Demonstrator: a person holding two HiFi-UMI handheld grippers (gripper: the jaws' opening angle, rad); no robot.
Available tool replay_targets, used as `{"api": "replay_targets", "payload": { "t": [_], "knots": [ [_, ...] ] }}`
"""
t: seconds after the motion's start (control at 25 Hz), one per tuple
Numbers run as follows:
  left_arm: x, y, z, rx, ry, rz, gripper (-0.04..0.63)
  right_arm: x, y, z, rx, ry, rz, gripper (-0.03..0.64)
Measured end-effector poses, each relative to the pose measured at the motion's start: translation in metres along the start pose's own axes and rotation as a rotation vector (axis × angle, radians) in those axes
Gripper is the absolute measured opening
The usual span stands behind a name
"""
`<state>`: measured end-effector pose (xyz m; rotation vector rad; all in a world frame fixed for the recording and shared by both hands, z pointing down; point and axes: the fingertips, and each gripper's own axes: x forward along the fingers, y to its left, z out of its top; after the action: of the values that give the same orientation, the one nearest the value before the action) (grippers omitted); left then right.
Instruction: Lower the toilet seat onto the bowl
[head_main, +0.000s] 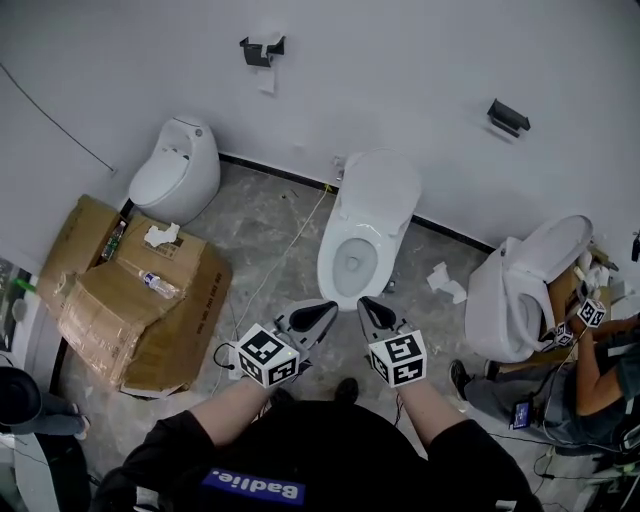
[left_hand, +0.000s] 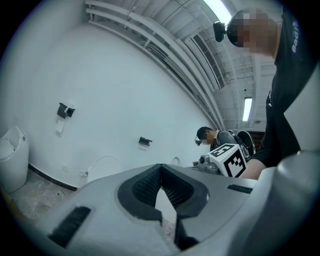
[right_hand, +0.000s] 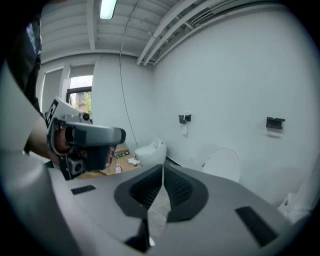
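Note:
The white toilet stands against the wall in the middle of the head view. Its seat ring lies flat on the bowl and the lid stands upright behind it. My left gripper and right gripper hover side by side above the floor just in front of the bowl, touching nothing. Both are shut with nothing between the jaws. The left gripper points level towards the wall, with the lid beyond it. The right gripper also shows the lid ahead.
A second toilet stands at the left by flattened cardboard boxes. A third toilet with raised lid is at the right, next to a seated person. Crumpled paper lies on the floor. Paper holders hang on the wall.

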<state>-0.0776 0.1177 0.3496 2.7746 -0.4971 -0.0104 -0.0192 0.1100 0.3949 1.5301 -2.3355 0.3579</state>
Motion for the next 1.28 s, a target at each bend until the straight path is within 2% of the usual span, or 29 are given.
{"api": "replay_targets", "payload": {
  "t": [0.12, 0.32, 0.76, 1.28],
  "knots": [
    [0.002, -0.004, 0.005, 0.012, -0.006, -0.010, 0.015, -0.012, 0.008, 0.018, 0.061, -0.053, 0.026, 0.028],
    [0.011, -0.011, 0.007, 0.020, -0.009, -0.014, 0.015, -0.020, 0.016, 0.026, 0.080, -0.066, 0.059, 0.026],
    [0.013, -0.025, 0.004, 0.036, 0.000, -0.019, 0.015, -0.028, 0.024, 0.048, 0.077, -0.141, 0.092, 0.026],
    [0.010, -0.025, 0.011, 0.038, -0.012, -0.005, 0.015, -0.034, 0.024, 0.052, 0.079, -0.153, 0.090, 0.025]
  ]
}}
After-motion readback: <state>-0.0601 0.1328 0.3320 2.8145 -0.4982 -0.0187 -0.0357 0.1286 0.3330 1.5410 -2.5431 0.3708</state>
